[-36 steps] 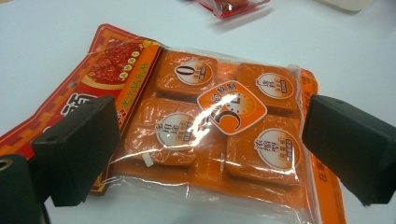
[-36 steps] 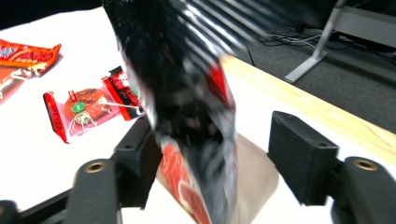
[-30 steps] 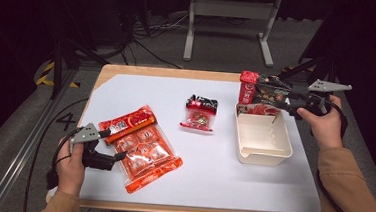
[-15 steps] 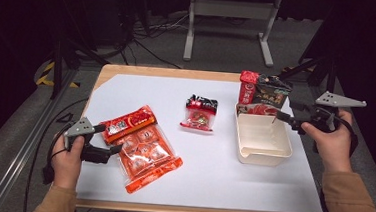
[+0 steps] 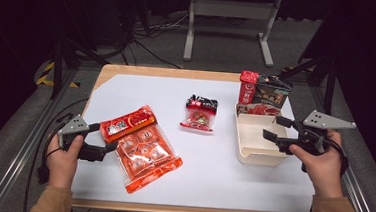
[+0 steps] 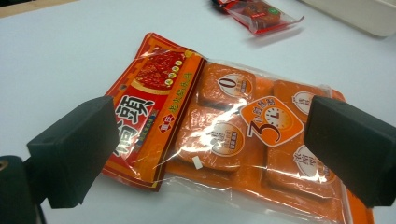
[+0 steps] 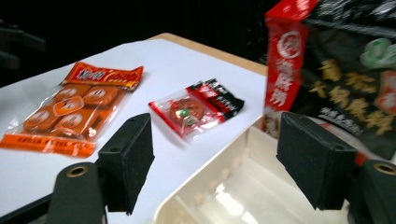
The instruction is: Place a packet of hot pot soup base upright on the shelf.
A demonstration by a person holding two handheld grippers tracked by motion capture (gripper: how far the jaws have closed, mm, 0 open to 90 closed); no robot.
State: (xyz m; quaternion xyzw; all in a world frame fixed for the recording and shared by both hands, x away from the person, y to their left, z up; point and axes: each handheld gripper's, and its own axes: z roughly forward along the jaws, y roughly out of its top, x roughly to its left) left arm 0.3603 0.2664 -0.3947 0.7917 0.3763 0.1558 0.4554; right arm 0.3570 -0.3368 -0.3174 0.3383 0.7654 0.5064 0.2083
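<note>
A large orange snack packet (image 5: 142, 145) lies flat at the table's front left. My left gripper (image 5: 103, 138) is level with its left edge, and in the left gripper view the open gripper (image 6: 210, 140) has the orange packet (image 6: 224, 121) lying below and between its jaws without touching them. My right gripper (image 5: 276, 128) hovers open over the right side of a white tray (image 5: 245, 152). A red and black pack (image 5: 263, 92) stands at the tray's far end. In the right gripper view the gripper (image 7: 222, 158) is empty, above the tray (image 7: 219, 200).
A small red and black sweet packet (image 5: 199, 113) lies mid-table, between the orange packet and the tray. The white table sheet (image 5: 211, 173) ends at a wooden rim. Dark floor, cables and a metal stand lie beyond the far edge.
My right gripper has drawn back from the red and black pack toward the near right, leaving the pack standing at the tray's far end. The left hand has barely moved.
</note>
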